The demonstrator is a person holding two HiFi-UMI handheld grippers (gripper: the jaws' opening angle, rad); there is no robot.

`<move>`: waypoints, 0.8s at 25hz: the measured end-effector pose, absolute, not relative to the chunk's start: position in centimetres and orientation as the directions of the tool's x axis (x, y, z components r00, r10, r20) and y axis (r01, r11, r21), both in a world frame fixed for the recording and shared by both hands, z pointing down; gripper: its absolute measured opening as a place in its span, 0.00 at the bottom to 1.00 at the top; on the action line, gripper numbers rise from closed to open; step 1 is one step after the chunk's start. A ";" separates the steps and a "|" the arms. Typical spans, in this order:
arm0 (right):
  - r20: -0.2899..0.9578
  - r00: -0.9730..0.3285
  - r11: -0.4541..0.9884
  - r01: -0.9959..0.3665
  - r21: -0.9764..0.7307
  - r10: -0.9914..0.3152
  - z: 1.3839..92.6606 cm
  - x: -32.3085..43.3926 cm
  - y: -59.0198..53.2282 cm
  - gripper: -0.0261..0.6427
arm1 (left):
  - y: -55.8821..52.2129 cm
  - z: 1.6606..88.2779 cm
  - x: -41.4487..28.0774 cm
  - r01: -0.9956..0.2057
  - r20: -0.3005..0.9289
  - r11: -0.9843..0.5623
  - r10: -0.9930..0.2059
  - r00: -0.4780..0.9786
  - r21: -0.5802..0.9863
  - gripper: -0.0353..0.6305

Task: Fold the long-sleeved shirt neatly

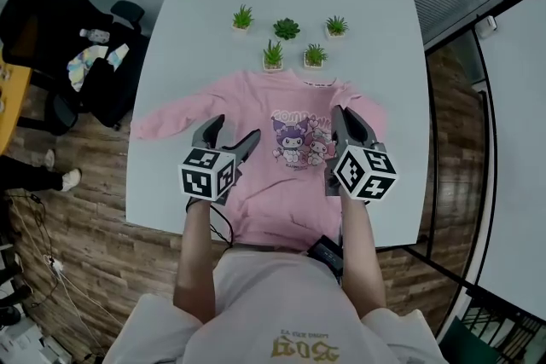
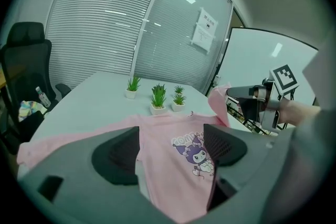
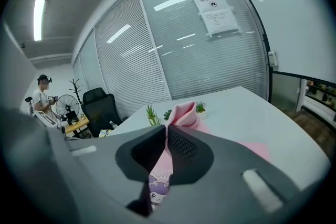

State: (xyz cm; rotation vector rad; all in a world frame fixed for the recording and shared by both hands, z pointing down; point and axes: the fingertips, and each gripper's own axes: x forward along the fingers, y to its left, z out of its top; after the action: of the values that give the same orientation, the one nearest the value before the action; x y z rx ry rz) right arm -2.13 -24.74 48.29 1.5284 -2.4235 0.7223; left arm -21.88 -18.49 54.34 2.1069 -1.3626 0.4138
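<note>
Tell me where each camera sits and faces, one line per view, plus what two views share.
Head view: on the person's head, looking steeply down at the table and pink shirt; both forearms, left gripper and right gripper show.
Left gripper view: rides the left gripper, looking over its open jaws across the shirt.
Right gripper view: looks along its shut jaws holding the sleeve.
Shared: all show the potted plants.

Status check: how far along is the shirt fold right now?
Early. Done: the shirt lies flat, print up, on the table. In hand: the right gripper is shut on the right sleeve cuff, lifted over the body; the left gripper hovers open. Left: the left sleeve lies spread out, and the body is unfolded.
</note>
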 end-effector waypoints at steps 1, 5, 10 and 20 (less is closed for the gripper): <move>0.401 -0.455 0.355 -0.885 -0.301 -0.795 48.3 -2.7 -24.9 0.08 | -18.7 54.5 -22.2 -0.902 0.547 -0.300 -0.720 0.427 0.310 0.63; 0.402 -0.475 0.382 -0.877 -0.293 -0.783 48.5 -5.3 -25.7 0.08 | -19.4 55.2 -23.5 -0.901 0.545 -0.286 -0.721 0.427 0.326 0.63; 0.427 -0.507 0.427 -0.862 -0.274 -0.749 50.0 -9.0 -26.5 0.08 | -20.0 56.5 -25.2 -0.904 0.557 -0.265 -0.719 0.416 0.334 0.63; 0.555 -0.521 0.489 -0.844 -0.221 -0.649 57.6 -14.5 -26.9 0.08 | -19.8 59.5 -27.1 -0.902 0.579 -0.243 -0.700 0.417 0.356 0.63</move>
State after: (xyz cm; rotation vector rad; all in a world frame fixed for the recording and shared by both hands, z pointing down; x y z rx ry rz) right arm -14.45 -26.95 57.63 1.2418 -2.3392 0.6685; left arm -27.06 -19.83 59.48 2.0209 -1.3533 0.3973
